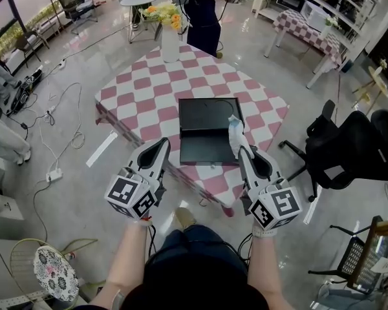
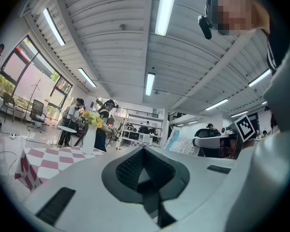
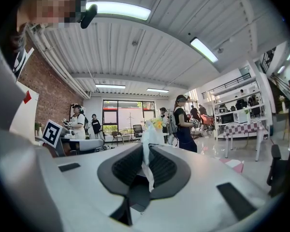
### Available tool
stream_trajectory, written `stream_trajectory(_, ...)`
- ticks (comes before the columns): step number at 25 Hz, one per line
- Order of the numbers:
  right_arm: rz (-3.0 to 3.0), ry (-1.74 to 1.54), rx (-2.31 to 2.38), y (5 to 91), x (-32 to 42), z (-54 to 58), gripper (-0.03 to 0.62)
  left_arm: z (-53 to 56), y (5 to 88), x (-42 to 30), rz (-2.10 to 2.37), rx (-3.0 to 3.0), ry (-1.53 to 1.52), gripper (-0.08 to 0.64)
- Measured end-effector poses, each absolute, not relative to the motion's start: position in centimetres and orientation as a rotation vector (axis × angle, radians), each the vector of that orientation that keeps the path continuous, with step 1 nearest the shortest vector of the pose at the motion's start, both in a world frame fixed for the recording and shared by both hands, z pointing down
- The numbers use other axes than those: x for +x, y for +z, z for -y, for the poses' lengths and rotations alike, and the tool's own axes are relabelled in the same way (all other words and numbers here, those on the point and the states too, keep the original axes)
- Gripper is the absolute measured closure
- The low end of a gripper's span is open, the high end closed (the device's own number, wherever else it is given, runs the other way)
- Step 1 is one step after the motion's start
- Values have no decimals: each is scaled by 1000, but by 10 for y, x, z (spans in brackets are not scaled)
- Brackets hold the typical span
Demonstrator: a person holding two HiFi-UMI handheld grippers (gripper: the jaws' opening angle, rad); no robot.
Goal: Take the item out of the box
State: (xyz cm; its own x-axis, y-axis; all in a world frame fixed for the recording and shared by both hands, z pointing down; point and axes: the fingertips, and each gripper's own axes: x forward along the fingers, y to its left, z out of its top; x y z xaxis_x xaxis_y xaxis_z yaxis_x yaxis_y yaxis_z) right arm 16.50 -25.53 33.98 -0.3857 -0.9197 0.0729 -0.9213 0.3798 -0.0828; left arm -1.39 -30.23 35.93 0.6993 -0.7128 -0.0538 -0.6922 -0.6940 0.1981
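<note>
Since the right gripper is clamped on the packet, the packet hangs clear above the near edge of the box. The left gripper, pinched shut on nothing, idles short of that box.

the right gripper has its ribbed dark pads pressed together on a thin, crinkled white plastic packet, which stands upright and pokes out past the tips. beyond it, a person in dark clothes stands near yellow flowers.

Box sat centre of bench; vase stood behind it at far edge; packet in right tongs above box's right side.
</note>
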Motion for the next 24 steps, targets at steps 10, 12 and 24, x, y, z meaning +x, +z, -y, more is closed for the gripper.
stream_trajectory(10, 2591, 174, 1738, 341, 165, 254, 551, 302, 362, -14, 1133, 2740, -192, 560)
stream_trajectory(12, 2592, 177, 1739, 342, 166, 254, 551, 302, 364, -13, 1130, 2740, -195, 560)
stream_trajectory(24, 2595, 192, 1728, 348, 166, 256, 551, 305, 371, -14, 1130, 2727, -190, 560)
